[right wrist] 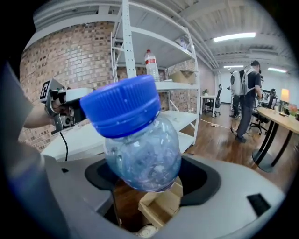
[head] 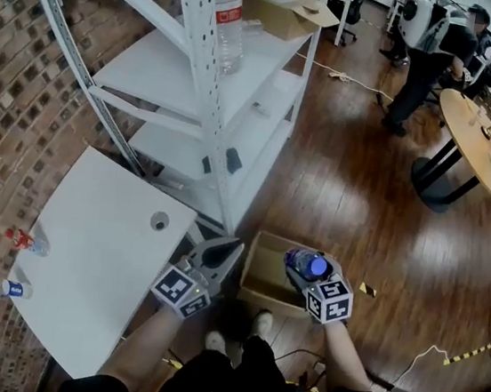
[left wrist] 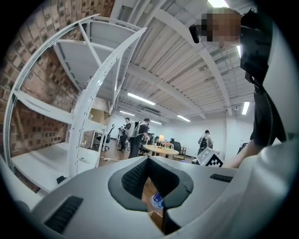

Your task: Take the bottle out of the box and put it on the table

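Note:
A clear plastic bottle with a blue cap [head: 312,264] is held in my right gripper [head: 314,273], which is shut on the bottle's [right wrist: 140,149] body, cap towards the camera. It hangs above the open cardboard box [head: 264,274] on the wooden floor; the box [right wrist: 161,205] shows below the jaws of the right gripper [right wrist: 149,178]. My left gripper [head: 222,252] is left of the box, beside the white table [head: 106,235], its jaws together with nothing between them. In the left gripper view, below the left gripper [left wrist: 148,161], a sliver of the bottle [left wrist: 157,200] shows.
Two small bottles [head: 26,240] [head: 7,287] lie at the table's left edge. A white metal shelf rack [head: 242,83] with a large bottle [head: 228,22] stands beyond the table by the brick wall. People [head: 431,45] stand by a round table [head: 476,145] far right.

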The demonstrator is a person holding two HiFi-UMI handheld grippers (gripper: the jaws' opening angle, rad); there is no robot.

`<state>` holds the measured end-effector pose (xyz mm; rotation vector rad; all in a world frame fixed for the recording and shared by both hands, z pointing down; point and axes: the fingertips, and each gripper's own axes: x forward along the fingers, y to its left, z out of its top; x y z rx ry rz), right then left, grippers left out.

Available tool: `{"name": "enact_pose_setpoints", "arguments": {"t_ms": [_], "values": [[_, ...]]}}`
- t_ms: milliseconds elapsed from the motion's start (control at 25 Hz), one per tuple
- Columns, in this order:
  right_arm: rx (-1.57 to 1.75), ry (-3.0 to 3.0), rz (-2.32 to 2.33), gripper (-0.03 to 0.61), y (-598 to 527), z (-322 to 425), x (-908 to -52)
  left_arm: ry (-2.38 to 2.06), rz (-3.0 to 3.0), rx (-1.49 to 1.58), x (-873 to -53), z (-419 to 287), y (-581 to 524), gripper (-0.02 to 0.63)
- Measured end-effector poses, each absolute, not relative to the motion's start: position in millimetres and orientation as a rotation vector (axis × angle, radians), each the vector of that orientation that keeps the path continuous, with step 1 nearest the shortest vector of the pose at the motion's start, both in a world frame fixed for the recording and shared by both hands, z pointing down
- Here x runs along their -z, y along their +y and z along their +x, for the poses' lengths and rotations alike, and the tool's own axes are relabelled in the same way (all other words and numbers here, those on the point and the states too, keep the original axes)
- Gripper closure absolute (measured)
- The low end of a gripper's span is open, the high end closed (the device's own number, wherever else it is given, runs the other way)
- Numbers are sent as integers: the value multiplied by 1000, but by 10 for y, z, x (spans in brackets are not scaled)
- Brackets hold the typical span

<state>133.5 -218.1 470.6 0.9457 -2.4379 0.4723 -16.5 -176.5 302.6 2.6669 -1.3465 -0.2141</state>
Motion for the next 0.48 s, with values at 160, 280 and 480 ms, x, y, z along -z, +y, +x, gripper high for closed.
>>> {"name": "enact_pose_setpoints", "arguments": {"t_ms": [160,280,480], "values": [[-461,-2505,956,196,-2001,1326,-4109,-1390,2711,243,-2495,-245,-1512,617],[-382,-2552,916,198,-1961,1256,-3784,-1486,2717,287,-2206,-341,-1394,617],[-296,-2613,819,198,-1962,1078,-3495,-1641,2705,292,-1980,-434,-1214,617]]}}
